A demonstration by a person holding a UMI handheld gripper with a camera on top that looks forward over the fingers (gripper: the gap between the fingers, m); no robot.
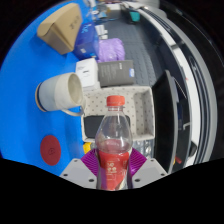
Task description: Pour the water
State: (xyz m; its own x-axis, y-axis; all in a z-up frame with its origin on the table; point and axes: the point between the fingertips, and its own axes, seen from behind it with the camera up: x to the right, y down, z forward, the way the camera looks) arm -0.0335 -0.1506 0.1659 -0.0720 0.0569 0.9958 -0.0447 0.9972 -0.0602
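A clear plastic bottle [113,145] with a red cap and a red label stands upright between my fingers. Both purple pads [90,160] press on its lower body, so my gripper [113,168] is shut on the bottle. Beyond the bottle, to the left, a white cup [60,92] lies on its side on the blue table [25,70], its mouth turned away to the left. The bottle hides the surface directly behind it.
A white basket [135,105] sits just behind the bottle. Further back are a grey box [116,72], a small white box [87,70], a purple packet [110,48] and a brown paper bag [60,28]. A red round object [50,150] lies near left. The table's edge runs down the right.
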